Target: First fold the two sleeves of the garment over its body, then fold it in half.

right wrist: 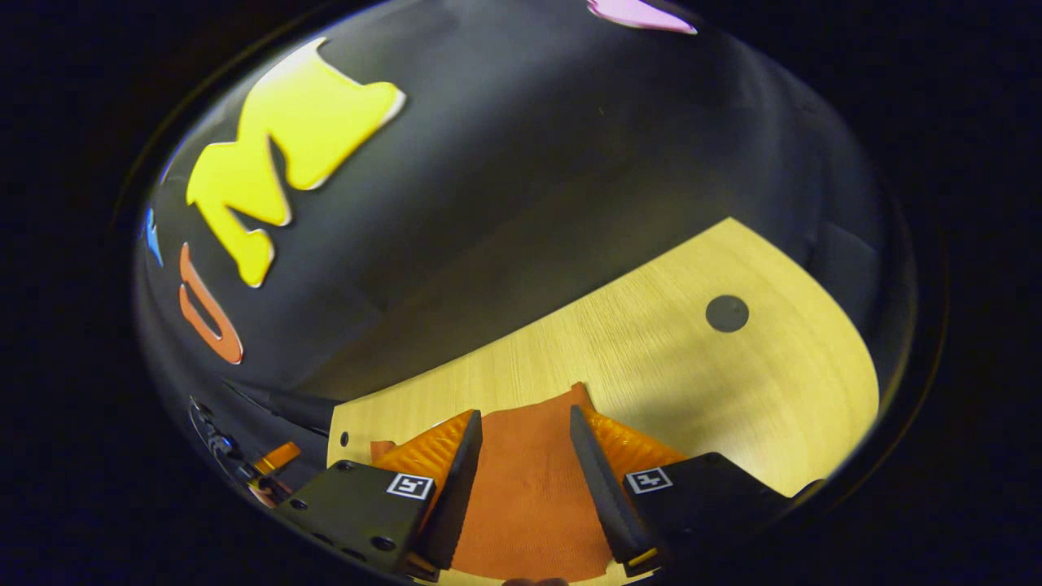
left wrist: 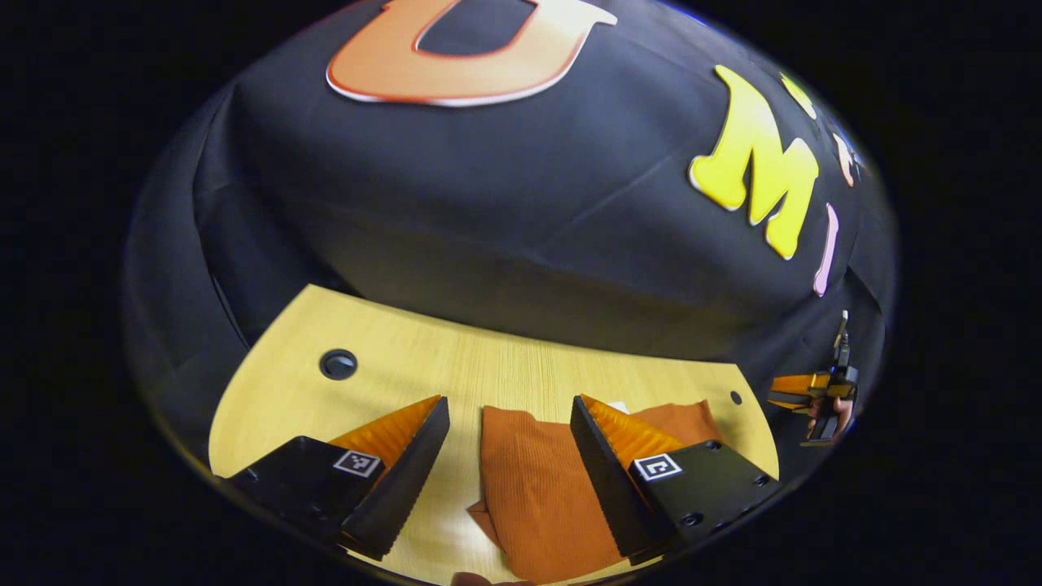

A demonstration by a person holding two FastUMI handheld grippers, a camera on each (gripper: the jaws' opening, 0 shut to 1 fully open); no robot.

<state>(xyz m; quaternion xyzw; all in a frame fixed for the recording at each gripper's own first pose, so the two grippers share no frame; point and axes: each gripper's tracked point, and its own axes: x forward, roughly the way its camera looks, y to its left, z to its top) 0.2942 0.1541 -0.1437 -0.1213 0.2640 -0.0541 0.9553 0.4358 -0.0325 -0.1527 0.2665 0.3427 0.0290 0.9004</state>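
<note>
While tongs [left wrist: 509, 407] gape, garment [left wrist: 537, 488] lies between.

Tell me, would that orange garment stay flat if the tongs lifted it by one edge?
Probably not. The orange garment looks like soft ribbed knit and already lies in folds, so it would likely droop. It seems light, and on the smooth wooden table it may slide or bunch when pushed.
</note>
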